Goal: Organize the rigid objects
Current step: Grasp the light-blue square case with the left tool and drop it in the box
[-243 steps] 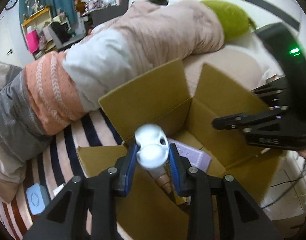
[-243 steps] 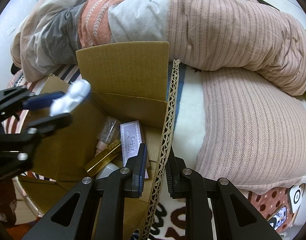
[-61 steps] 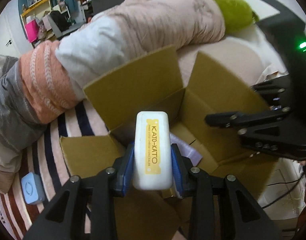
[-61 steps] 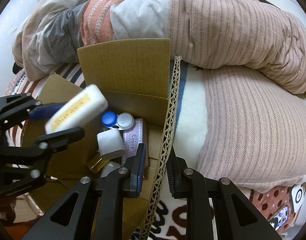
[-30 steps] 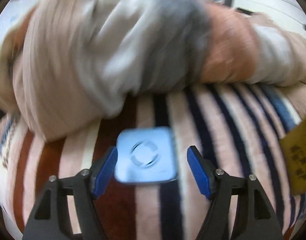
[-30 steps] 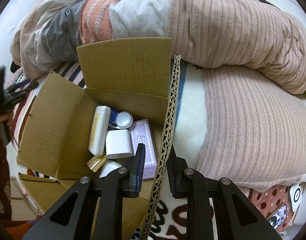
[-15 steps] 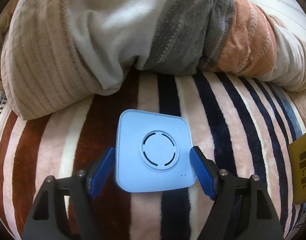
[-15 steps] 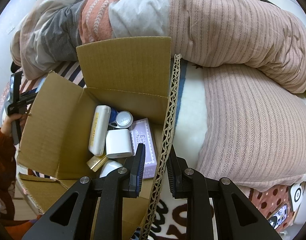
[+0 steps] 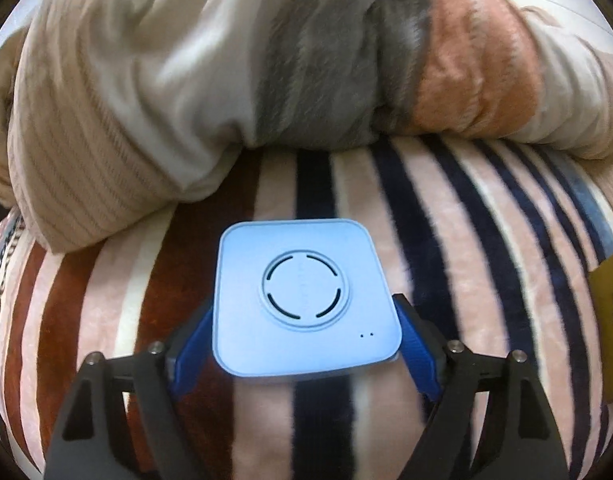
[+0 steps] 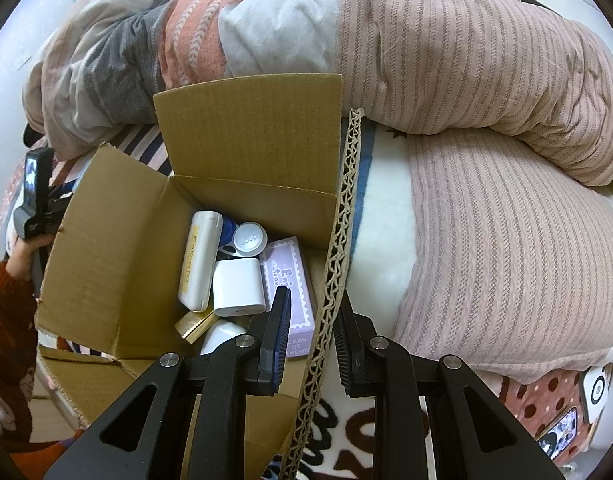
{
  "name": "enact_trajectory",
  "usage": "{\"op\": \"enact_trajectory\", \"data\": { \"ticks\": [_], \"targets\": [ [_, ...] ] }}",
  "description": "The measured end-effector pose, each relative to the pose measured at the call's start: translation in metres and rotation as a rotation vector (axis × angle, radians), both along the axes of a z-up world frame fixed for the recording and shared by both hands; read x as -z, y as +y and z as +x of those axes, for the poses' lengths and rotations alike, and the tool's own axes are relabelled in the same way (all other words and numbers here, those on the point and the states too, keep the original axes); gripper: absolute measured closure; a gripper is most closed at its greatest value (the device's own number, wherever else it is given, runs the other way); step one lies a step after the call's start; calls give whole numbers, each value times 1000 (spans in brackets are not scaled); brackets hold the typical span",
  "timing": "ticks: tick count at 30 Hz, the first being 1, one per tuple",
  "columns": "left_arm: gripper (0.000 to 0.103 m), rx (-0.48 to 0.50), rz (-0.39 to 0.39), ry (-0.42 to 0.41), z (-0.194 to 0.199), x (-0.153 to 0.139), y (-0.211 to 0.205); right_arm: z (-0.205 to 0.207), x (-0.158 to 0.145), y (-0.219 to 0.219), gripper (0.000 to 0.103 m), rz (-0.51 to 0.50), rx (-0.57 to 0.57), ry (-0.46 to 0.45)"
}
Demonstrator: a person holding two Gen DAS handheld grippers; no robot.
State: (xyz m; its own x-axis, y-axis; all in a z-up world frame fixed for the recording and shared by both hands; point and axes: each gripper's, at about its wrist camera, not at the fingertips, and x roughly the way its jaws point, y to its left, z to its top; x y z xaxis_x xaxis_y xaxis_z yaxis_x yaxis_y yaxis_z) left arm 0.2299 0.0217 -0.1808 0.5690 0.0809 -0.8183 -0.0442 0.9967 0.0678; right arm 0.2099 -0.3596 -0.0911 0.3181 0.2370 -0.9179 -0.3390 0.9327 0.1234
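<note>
**Sorting well advanced: several items boxed, one blue device at the point of pickup.**

Nearest the left camera, the left gripper [image 9: 304,344] straddles the light blue square device [image 9: 304,298], one blue pad [image 9: 188,354] against each side edge; whether the grip is firm cannot be told. The device lies flat on the striped blanket [image 9: 446,248], just in front of the bunched quilt [image 9: 234,60], and outside the cardboard box [image 10: 106,256]. The gripper is held low, reaching forward over the blanket. In the right view, the right gripper [image 10: 309,340] is closed on the box's near wall edge [image 10: 338,240] and held level, apparently steadying the box. Beyond it, the box holds a long white case [image 10: 199,260], a white square case [image 10: 237,286], a purple carton [image 10: 292,288], a gold item [image 10: 194,324] and a round lidded case [image 10: 248,238]. Remaining, by judgement: lift the device and place it in the box.
</note>
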Motion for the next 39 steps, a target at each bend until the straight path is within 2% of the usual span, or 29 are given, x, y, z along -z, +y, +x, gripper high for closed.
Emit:
{"op": "enact_trajectory", "data": {
  "ticks": [6, 9, 13, 15, 18, 20, 23, 26, 28, 34, 39],
  "targets": [
    [22, 100, -45, -127, -12, -57, -50, 0, 0, -1, 86, 6, 0, 0],
    [23, 193, -72, -214, -23, -99, -88, 0, 0, -1, 86, 6, 0, -1],
    [24, 355, -173, -274, -40, -147, -142, 0, 0, -1, 86, 11, 2, -1],
    [26, 412, -204, -268, -47, -159, -167, -1, 0, -1, 86, 9, 2, -3],
    [26, 461, -158, -266, -55, -164, -205, -1, 0, -1, 86, 5, 3, -4],
    [26, 461, -131, -280, -66, -165, -214, 0, 1, -2, 86, 5, 5, -3],
    [26, 452, -108, -290, -70, -173, -213, 1, 1, -3, 86, 7, 7, -1],
    [26, 432, -71, -314, -74, -174, -188, 1, 1, -3, 86, 9, 3, -2],
    [26, 421, -101, -312, -73, -178, -175, 1, 0, -2, 86, 10, 1, -3],
    [26, 391, -98, -323, -78, -186, -148, 0, 0, 0, 85, 4, 1, -3],
    [26, 423, -134, -302, -80, -189, -156, 0, 0, 0, 86, 5, 1, -4]
  ]
}}
